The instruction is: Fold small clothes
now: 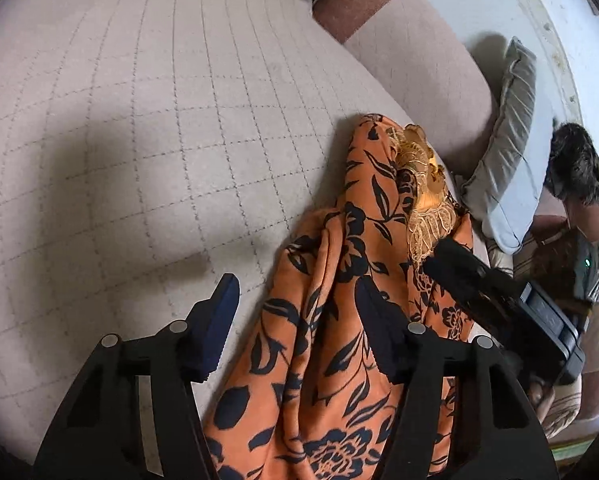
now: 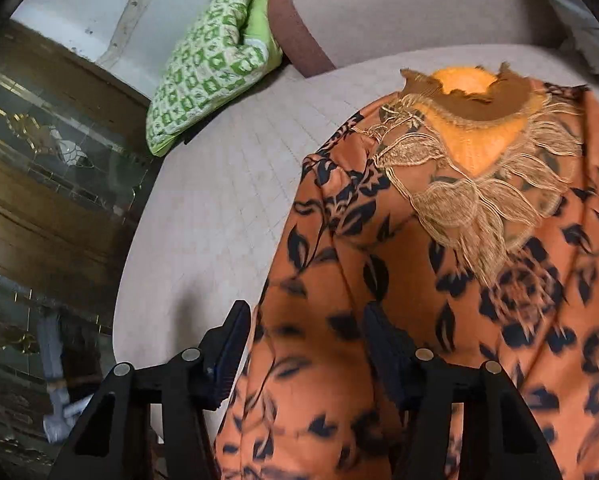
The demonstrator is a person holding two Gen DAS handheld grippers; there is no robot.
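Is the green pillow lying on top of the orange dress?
No, the green pillow sits far back on the sofa, apart from the orange dress.

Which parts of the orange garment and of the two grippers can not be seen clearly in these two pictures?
- Orange garment: its lower part is cut off by the bottom edge in both views, so its whole shape is unknown.
- Right wrist view: the cloth near the right gripper is blurred.
- Left wrist view: the left gripper covers cloth behind its right finger; the right gripper's fingertips are hidden in folds.
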